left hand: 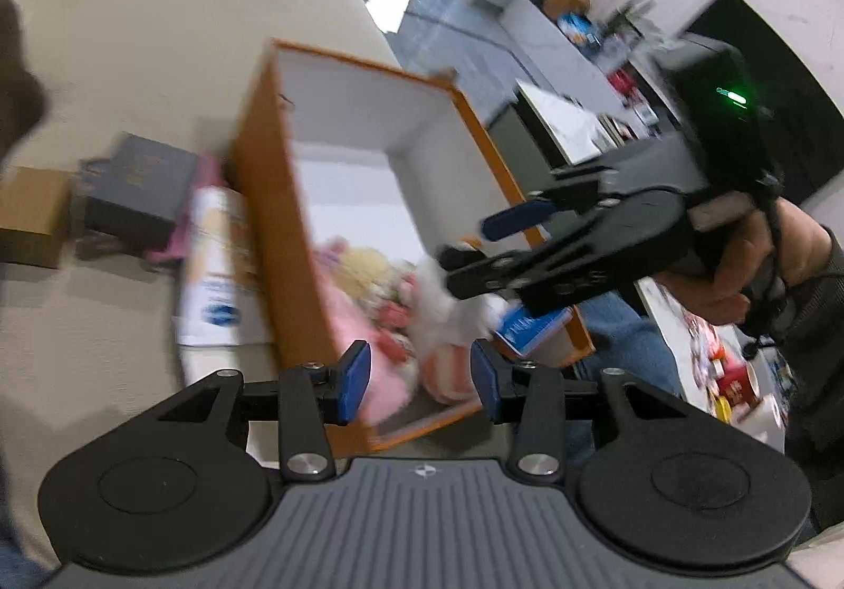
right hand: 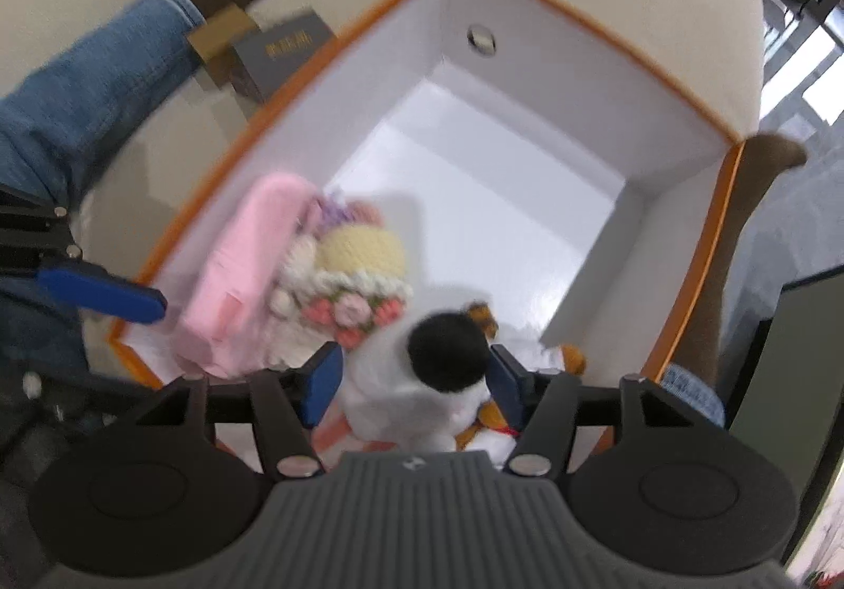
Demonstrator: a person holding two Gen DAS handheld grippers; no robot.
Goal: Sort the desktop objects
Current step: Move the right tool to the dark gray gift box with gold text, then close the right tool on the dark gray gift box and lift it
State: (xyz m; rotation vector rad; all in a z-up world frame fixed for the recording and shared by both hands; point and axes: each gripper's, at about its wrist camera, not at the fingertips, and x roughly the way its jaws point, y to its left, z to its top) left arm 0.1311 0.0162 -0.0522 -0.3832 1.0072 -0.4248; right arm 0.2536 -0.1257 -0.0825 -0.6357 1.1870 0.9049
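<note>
Blue-padded left gripper [left hand: 419, 380] is spread, empty, above the orange box [right hand: 712, 240]. Right gripper [right hand: 414, 383] is spread too, straddling a white plush toy [right hand: 416, 393] lying in the box, pads apparently clear.

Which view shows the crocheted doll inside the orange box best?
The right wrist view: it looks down on the crocheted doll, showing its yellow top and flower trim beside the pink item. The left wrist view shows it blurred and foreshortened behind the box wall.

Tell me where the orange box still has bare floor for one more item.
The far half of the orange box is bare white floor, bordered by the far wall with its round metal disc. The near end is crowded: pink item, crocheted toy and white plush.
</note>
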